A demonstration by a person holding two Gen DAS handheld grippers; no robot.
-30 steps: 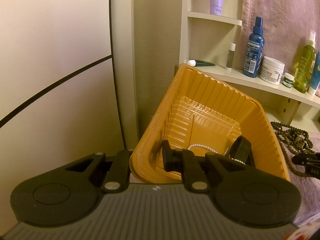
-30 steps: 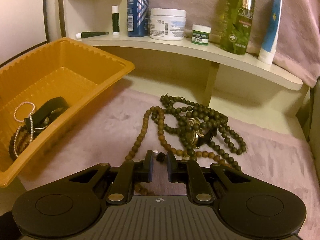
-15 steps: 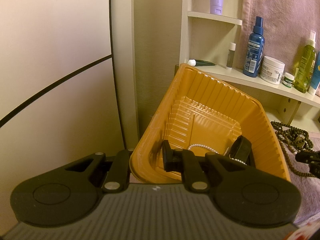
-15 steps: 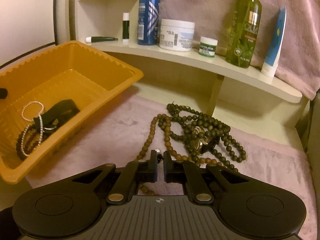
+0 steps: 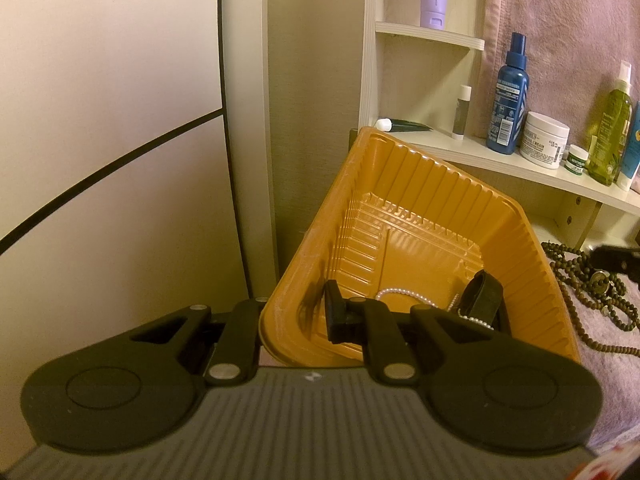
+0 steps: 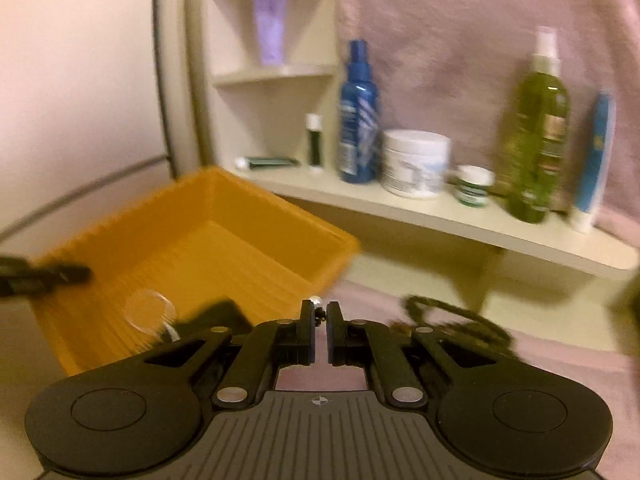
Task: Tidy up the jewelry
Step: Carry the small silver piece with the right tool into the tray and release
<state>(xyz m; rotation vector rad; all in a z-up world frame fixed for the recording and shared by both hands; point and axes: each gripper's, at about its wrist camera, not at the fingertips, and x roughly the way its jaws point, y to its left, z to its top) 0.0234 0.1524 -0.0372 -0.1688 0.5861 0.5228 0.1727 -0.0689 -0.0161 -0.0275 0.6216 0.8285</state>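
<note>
Ahead of both tongs runs a pale shelf against a pink cloth backdrop, carrying a blue spray bottle, a white cream jar, a small green-labelled pot and a green bottle. Below it, left of the right tongs and directly in front of the left tongs, sits the orange plastic tray, tilted up on its near-left corner. That corner wall is what the left tongs has hold of: one finger sits outside the rim, the other inside the tray, clamped tight on the thin plastic. Inside the tray, just beyond the inner finger, lie a black strap and a string of small white pearls. To the right of the tray, on the pink mat, lies a tangle of dark bead necklaces; from the right tongs these appear just right of the tips, blurred. The right tongs has just closed to a narrow slit and pinches a small item at its tips, a silvery ball showing just above the pads; what it belongs to is too blurred to tell.
</note>
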